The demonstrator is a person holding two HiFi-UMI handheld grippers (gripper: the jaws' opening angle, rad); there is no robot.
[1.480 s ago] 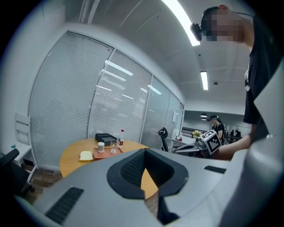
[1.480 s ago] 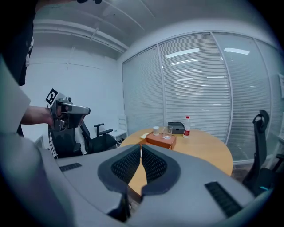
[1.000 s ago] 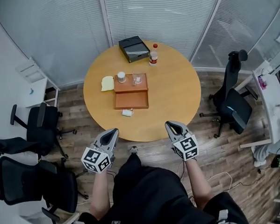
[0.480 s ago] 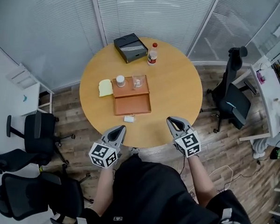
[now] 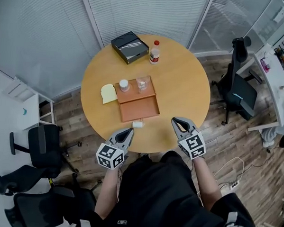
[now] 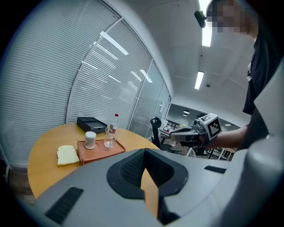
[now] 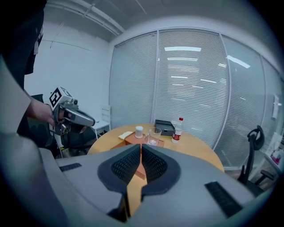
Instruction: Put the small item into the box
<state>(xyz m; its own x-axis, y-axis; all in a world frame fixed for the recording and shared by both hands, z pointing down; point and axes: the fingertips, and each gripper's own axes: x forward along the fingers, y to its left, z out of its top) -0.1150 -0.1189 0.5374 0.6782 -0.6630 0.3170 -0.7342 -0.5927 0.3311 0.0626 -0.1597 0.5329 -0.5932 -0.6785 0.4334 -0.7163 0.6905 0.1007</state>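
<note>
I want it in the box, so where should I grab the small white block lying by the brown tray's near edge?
Probably across its narrow width, from above: the small white block lies flat on the round wooden table, its long side roughly along the near edge of the brown tray. The left gripper is nearest; its jaws are shut, so open them.

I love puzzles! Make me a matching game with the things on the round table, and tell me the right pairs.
Things:
1. box
2. bottle
3. small white item
4. glass

Clues:
A. stands on the brown tray
B. lies on the bare table, just in front of the tray, on the person's side
C. has a red cap
D. black and flat, at the far edge

Pairs: 1-D, 2-C, 3-B, 4-A
</note>
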